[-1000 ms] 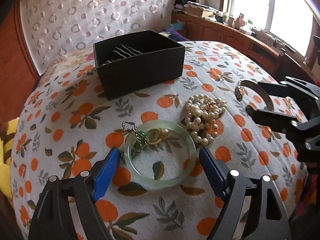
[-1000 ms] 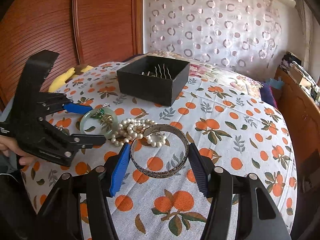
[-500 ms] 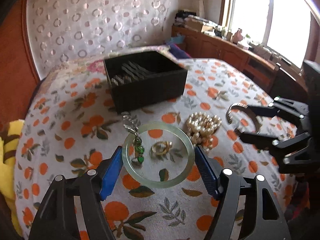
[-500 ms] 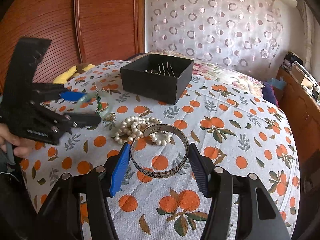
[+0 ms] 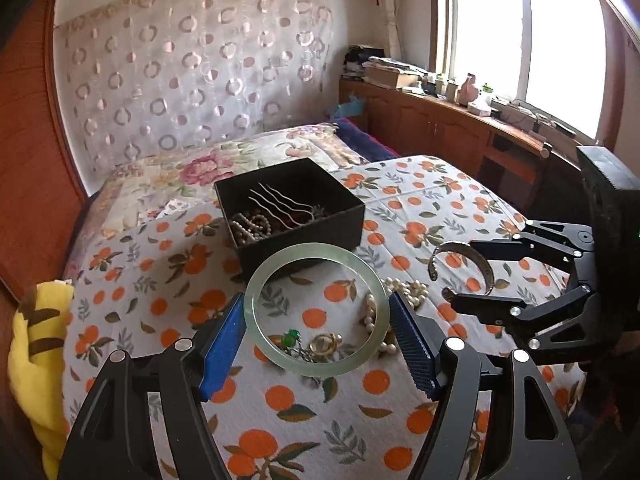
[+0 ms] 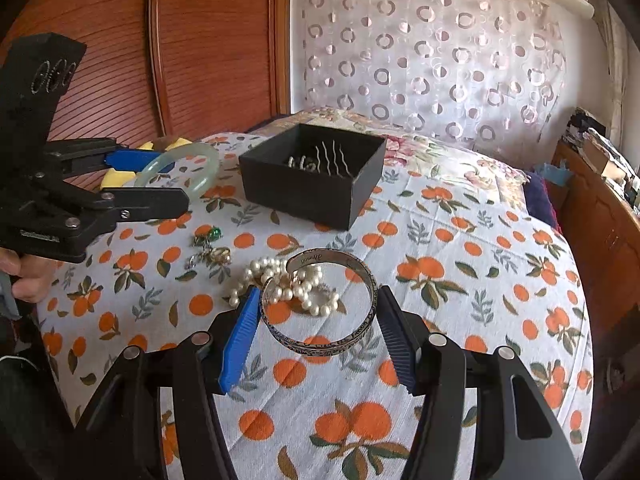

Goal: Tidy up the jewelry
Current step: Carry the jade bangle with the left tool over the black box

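two bangles [image 5: 316,308] [image 6: 320,304], one pearl strand [image 6: 288,286], one black box [image 6: 312,176].

Glossy translucent bangle [image 5: 316,308]; engraved metal cuff [image 6: 320,312]

Daylight floods in from the tall window [image 5: 560,40] at the upper right of the left wrist view; its panes are blown out to white. The orange-patterned bedspread [image 5: 420,208] is evenly and softly lit, with faint shadows beneath the square black cardboard box [image 5: 296,208]. Both views are sharp at the centre, curve strongly outward in fisheye fashion, and darken to black at the corners.
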